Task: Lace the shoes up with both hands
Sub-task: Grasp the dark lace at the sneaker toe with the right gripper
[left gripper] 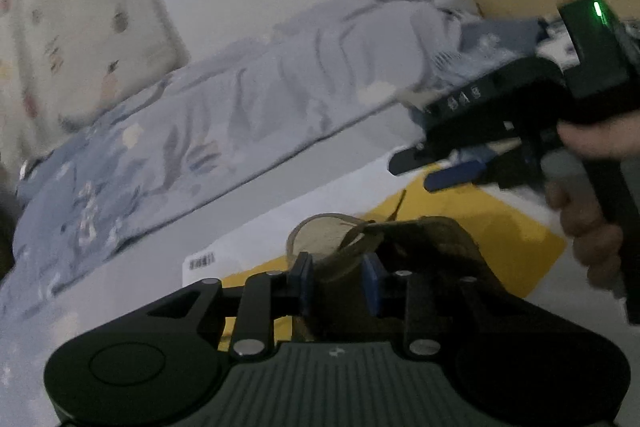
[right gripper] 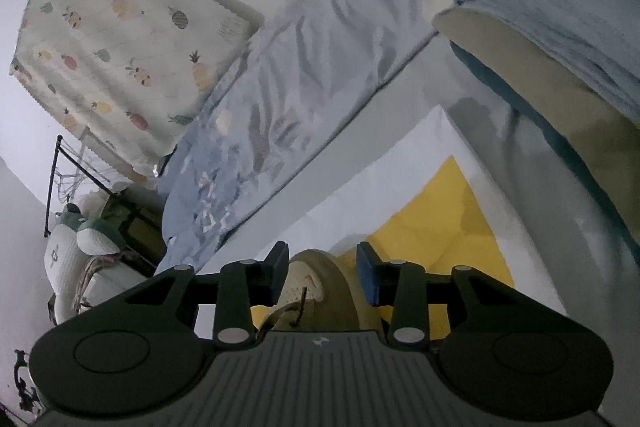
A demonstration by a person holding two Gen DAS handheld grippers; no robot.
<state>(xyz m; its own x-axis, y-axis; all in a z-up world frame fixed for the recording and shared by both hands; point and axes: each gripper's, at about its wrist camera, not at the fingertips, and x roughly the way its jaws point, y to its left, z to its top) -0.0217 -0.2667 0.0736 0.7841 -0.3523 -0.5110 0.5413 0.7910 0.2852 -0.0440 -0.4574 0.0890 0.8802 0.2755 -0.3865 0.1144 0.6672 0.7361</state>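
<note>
Bed (left gripper: 168, 147) with blue patterned cover behind; yellow mat (left gripper: 516, 227) on white surface. Shoe (left gripper: 424, 247) on mat: soft, light olive upper, likely yields under pinch. Left gripper (left gripper: 338, 279) pads narrow on tongue strap. Right gripper (right gripper: 322, 273) jaws apart over toe, gripping nothing. Lace (right gripper: 301, 307) thin, limp, slippery; take near tip
</note>
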